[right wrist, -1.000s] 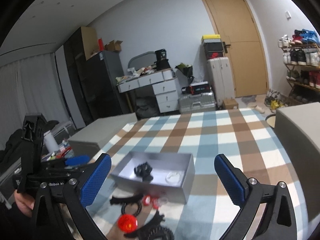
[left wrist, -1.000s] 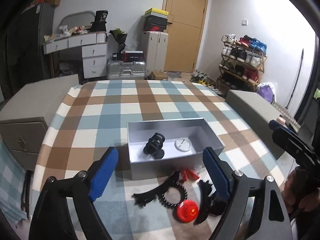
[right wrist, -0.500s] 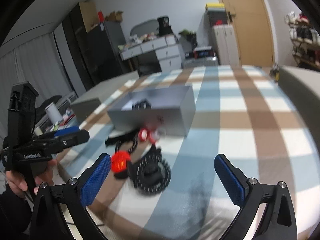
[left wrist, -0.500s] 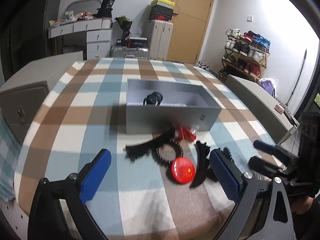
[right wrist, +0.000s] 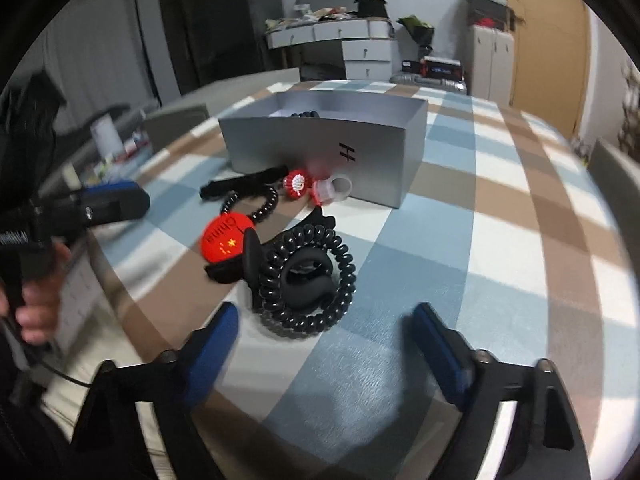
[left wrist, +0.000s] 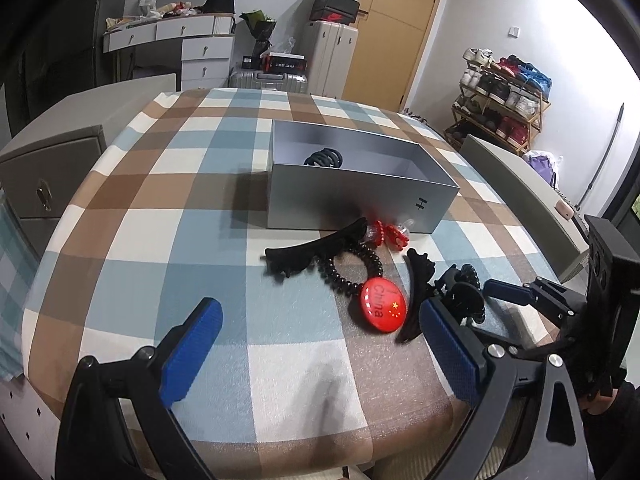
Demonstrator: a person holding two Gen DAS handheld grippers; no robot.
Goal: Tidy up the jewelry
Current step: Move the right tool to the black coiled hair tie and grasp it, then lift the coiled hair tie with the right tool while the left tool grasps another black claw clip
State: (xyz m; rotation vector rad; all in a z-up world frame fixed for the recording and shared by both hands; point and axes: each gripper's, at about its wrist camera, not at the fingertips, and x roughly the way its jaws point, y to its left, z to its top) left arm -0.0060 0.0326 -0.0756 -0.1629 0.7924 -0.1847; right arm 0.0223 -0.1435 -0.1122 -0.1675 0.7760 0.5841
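A grey box [left wrist: 352,196] stands on the checked table with a black coil hair tie [left wrist: 324,158] inside. In front of it lie a long black clip [left wrist: 312,252], red rings [left wrist: 390,234], a red round badge [left wrist: 382,304] and a curved black clip [left wrist: 420,280]. My left gripper [left wrist: 320,312] hangs open just short of the badge, nothing between its pads. My right gripper [right wrist: 324,320] is closing. The near edge of a black coil tie around a claw clip [right wrist: 308,280] lies between its fingertips [right wrist: 224,320], untouched. The box [right wrist: 320,148] and badge [right wrist: 224,238] lie beyond.
The left gripper [right wrist: 112,204] and a person's hand [right wrist: 40,304] sit at the left of the right wrist view. The right gripper [left wrist: 516,294] shows at the right of the left wrist view. Grey cabinets [left wrist: 52,148] flank the table. The table's front edge is close below both grippers.
Both grippers have sunk toward the pile in front of the box and tipped downward. The right gripper's jaws have narrowed. The left jaws opened a little wider early on.
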